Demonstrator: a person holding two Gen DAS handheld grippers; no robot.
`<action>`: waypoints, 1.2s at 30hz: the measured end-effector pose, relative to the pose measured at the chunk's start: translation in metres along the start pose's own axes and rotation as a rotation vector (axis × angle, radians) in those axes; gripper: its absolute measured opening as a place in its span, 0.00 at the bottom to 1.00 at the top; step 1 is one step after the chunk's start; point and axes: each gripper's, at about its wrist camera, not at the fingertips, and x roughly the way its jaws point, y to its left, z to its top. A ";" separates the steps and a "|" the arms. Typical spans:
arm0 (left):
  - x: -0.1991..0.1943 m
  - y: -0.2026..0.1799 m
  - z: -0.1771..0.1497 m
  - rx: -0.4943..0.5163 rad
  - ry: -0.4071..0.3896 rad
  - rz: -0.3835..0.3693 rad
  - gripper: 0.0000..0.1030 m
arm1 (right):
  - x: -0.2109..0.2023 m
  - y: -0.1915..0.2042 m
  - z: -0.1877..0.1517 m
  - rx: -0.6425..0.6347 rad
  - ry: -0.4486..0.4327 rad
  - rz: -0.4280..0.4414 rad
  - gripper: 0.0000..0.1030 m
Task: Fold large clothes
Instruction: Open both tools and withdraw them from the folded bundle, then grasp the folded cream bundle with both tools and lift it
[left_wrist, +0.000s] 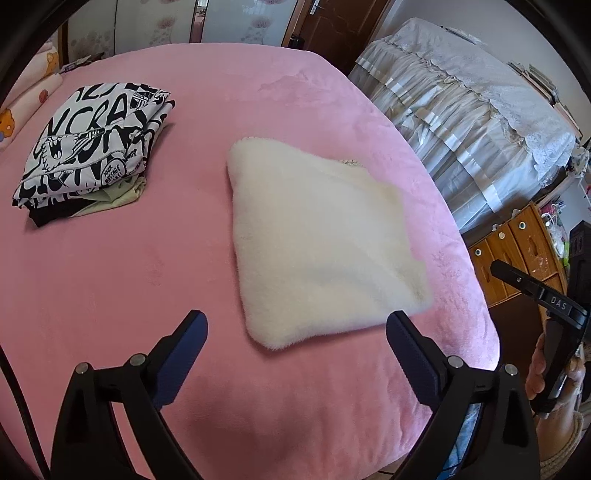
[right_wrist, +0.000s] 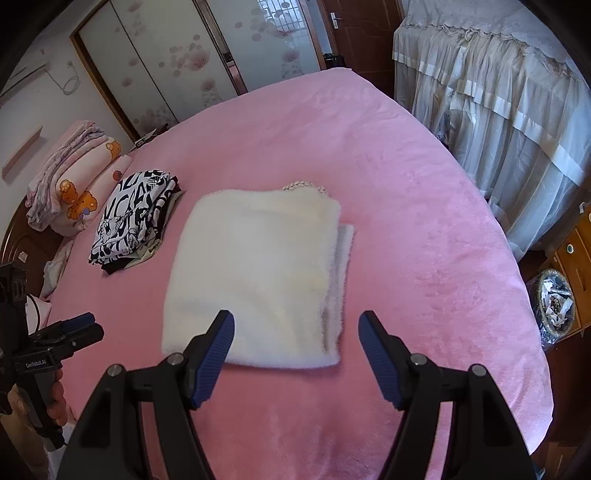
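Two grippers hang above the pink bed, the left gripper spread wide and the right gripper spread too, neither holding anything, while the white fleece garment lies folded near the bed's middle beside a stack of folded clothes. The plush bundle could spring open, or a low gripper could snag its loose right-hand layer. Legible writing: "YOUR MESSAGE" on the black-and-white printed top and "DAS" on the right gripper's body.

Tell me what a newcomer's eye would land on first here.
The folded white fleece in the middle of the pink bed, lying free ahead of both open grippers. Next, the black-and-white printed stack of folded clothes to its left, near the pillows.
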 end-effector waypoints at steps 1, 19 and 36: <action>-0.002 0.004 0.001 -0.020 0.000 -0.025 0.94 | 0.000 -0.001 0.001 0.002 0.003 0.002 0.68; 0.106 0.034 0.031 -0.036 0.051 -0.054 0.91 | 0.115 -0.053 -0.005 0.171 0.191 0.193 0.68; 0.194 0.043 0.042 -0.026 0.133 -0.162 1.00 | 0.224 -0.076 0.003 0.263 0.239 0.429 0.81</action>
